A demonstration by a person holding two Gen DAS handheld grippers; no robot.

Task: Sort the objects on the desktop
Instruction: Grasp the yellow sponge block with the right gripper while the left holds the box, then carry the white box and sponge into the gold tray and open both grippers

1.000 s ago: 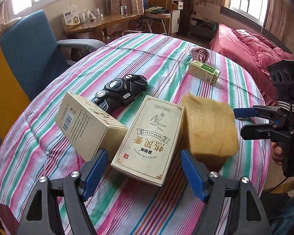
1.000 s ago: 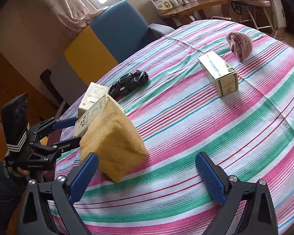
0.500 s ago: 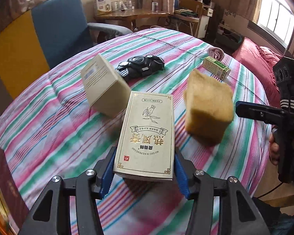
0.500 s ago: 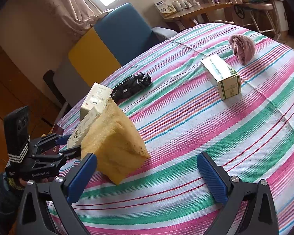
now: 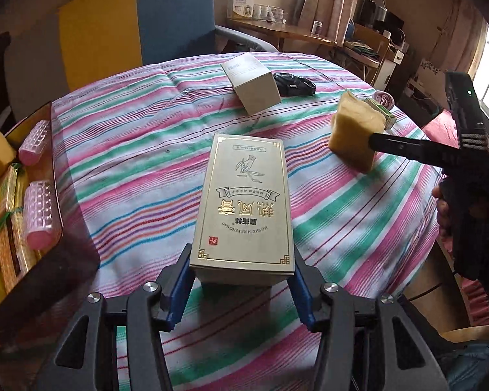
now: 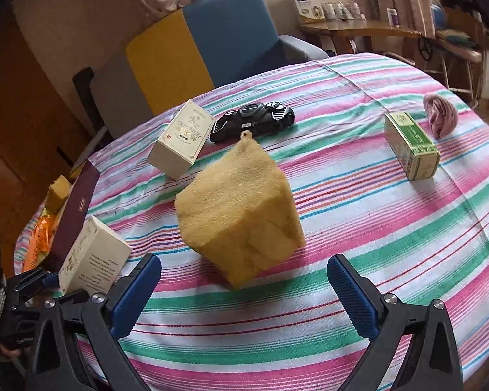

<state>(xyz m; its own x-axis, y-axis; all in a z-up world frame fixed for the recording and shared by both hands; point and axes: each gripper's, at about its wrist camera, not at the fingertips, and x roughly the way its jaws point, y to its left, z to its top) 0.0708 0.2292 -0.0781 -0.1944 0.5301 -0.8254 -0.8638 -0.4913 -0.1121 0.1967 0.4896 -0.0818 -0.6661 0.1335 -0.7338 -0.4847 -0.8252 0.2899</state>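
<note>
Already underway. Left wrist view: left gripper (image 5: 241, 288) jaws clamped on gold-printed box (image 5: 244, 208), held above striped tablecloth (image 5: 130, 150); sorted items fill tray (image 5: 53, 176) far left — contents cut off by frame edge. Right wrist view: right gripper (image 6: 244, 288) jaws wide, empty, sponge (image 6: 241, 218) just ahead on cloth; second box (image 6: 180, 138), black gadget (image 6: 252, 122), green box (image 6: 412, 145), pink cloth (image 6: 439, 119) left — gadget's kind unclear.

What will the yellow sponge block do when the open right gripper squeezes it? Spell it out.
The sponge looks porous and soft, so it will probably compress between the right gripper's pads. It is likely light for its bulk. Resting tilted on one edge, it may tip if nudged.
</note>
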